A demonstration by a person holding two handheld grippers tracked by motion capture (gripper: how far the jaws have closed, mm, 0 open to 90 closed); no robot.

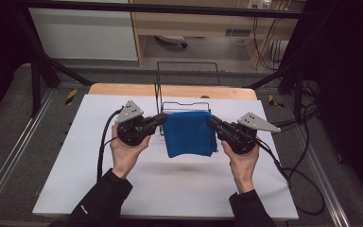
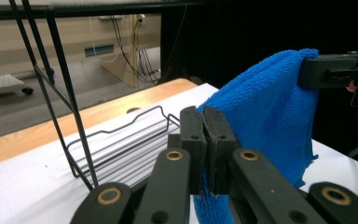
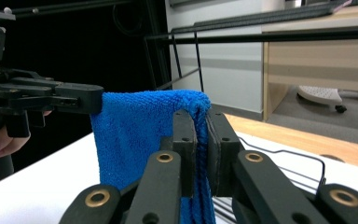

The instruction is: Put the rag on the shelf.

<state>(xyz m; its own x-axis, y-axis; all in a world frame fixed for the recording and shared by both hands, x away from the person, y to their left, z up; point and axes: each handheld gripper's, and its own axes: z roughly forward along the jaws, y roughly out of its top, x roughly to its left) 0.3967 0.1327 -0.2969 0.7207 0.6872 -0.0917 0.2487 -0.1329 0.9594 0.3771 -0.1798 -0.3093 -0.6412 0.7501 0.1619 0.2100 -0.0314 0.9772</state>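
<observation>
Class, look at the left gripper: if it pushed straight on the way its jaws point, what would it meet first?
The left gripper, shut on the blue cloth, points toward the right gripper; it would likely press into the cloth, then meet that gripper.

Blue cloth (image 1: 189, 133) between left claw (image 1: 162, 117) and right claw (image 1: 211, 121)

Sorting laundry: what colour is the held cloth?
Blue; the cloth shows best in the high view.
</observation>
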